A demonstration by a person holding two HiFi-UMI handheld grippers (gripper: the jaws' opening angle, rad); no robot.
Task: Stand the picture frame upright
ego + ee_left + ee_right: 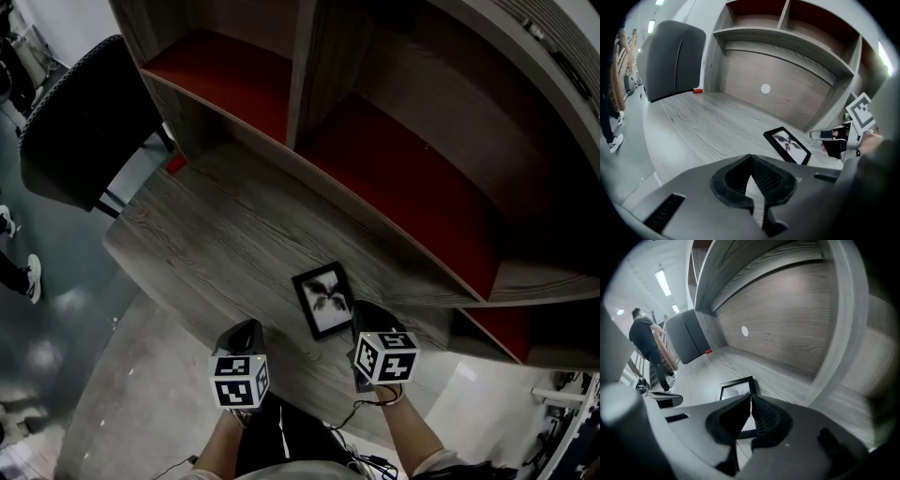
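Note:
A small black picture frame (323, 300) with a dark winged print lies flat on the grey wooden desk (216, 234), close to the front edge. My left gripper (243, 335) hovers just left of it, shut and empty. My right gripper (367, 317) is at the frame's right edge, also shut with nothing in it. In the left gripper view the picture frame (787, 144) lies ahead to the right of the closed left gripper (750, 157), and the right gripper (833, 136) shows beyond it. In the right gripper view the picture frame (735, 387) lies just past the closed right gripper (750, 396).
A shelf unit (403, 178) with red inner boards stands over the back of the desk. A black chair (84, 122) is at the desk's far left end, with a small red object (176, 164) beside it. A person (646, 345) stands on the floor at the left.

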